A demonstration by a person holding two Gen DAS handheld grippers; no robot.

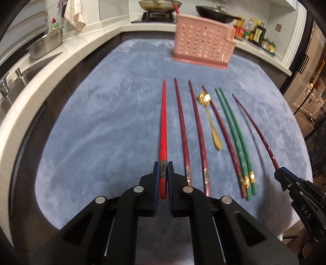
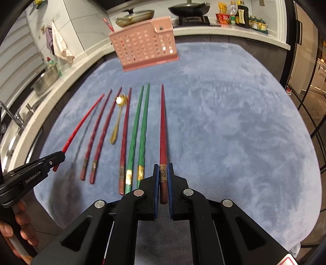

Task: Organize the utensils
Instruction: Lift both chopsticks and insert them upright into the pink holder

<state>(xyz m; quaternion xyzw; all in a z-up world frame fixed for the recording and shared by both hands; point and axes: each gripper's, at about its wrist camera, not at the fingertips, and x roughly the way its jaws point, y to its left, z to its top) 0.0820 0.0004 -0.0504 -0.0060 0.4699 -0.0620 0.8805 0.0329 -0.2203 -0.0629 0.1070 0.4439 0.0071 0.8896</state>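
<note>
My left gripper [image 1: 163, 163] is shut on the handle end of a bright red chopstick [image 1: 163, 122], which points away toward the pink perforated utensil holder [image 1: 201, 44]. My right gripper [image 2: 163, 166] is shut on a dark red chopstick [image 2: 162, 122] in the same way. Each held stick casts a shadow on the cloth and hangs slightly above it. Between them on the cloth lie three maroon chopsticks [image 1: 182, 126], a gold spoon [image 1: 210, 124] and a green pair [image 1: 234, 138]. The right wrist view shows the left gripper [image 2: 61, 156] at its left, and the holder [image 2: 142, 44] stands at the far end.
A blue-grey plush cloth [image 1: 101, 132] covers the table. A white counter wraps around it with a sink and tap [image 1: 8, 87], a steel colander [image 1: 45, 43], pans on a stove [image 1: 218, 12] and bottles [image 1: 256, 30]. A person's hand [image 2: 22, 228] grips the left tool's handle.
</note>
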